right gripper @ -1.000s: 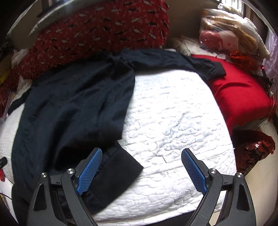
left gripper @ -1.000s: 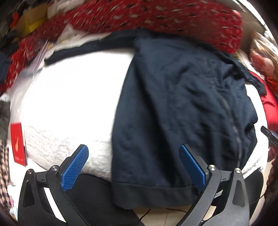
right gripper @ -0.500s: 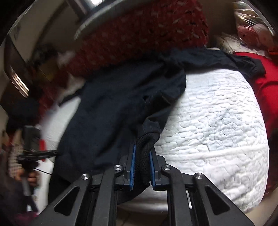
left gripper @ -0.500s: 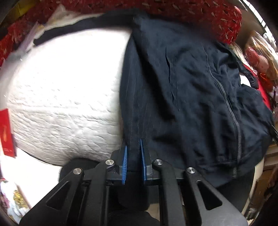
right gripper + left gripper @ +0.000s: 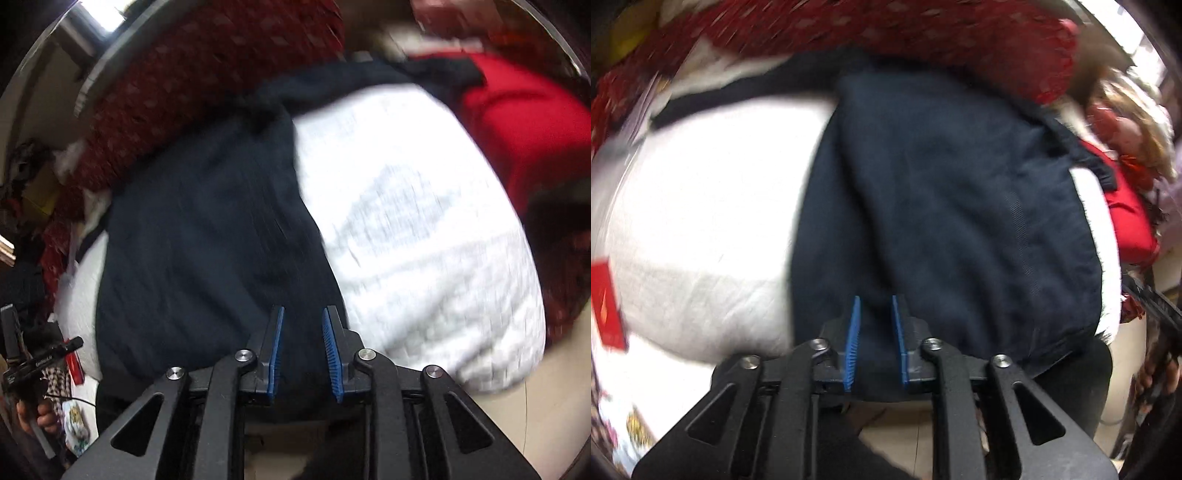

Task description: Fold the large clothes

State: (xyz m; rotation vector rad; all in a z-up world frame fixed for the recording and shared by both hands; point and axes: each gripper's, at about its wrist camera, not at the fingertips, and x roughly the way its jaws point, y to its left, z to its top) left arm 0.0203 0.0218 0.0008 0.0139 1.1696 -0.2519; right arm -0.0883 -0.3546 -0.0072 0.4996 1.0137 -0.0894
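A dark navy zip jacket (image 5: 942, 206) lies spread on a white quilted bed (image 5: 701, 206), its hem hanging over the near edge. My left gripper (image 5: 874, 306) is shut on the jacket's bottom hem, cloth filling the gap between its blue pads. My right gripper (image 5: 300, 317) is shut on the other hem corner of the same jacket (image 5: 207, 236), with the white quilt (image 5: 413, 229) to its right. Both views are motion-blurred.
A red patterned blanket (image 5: 886, 33) lies along the far side of the bed. A red cushion (image 5: 524, 122) sits at the right. A red packet (image 5: 607, 306) lies at the left edge. The left gripper and hand (image 5: 33, 373) show at left.
Both grippers went from wide open to shut on the jacket's hem. Since half a second ago both have shifted, and the jacket's lower part is drawn flatter toward the bed's near edge.
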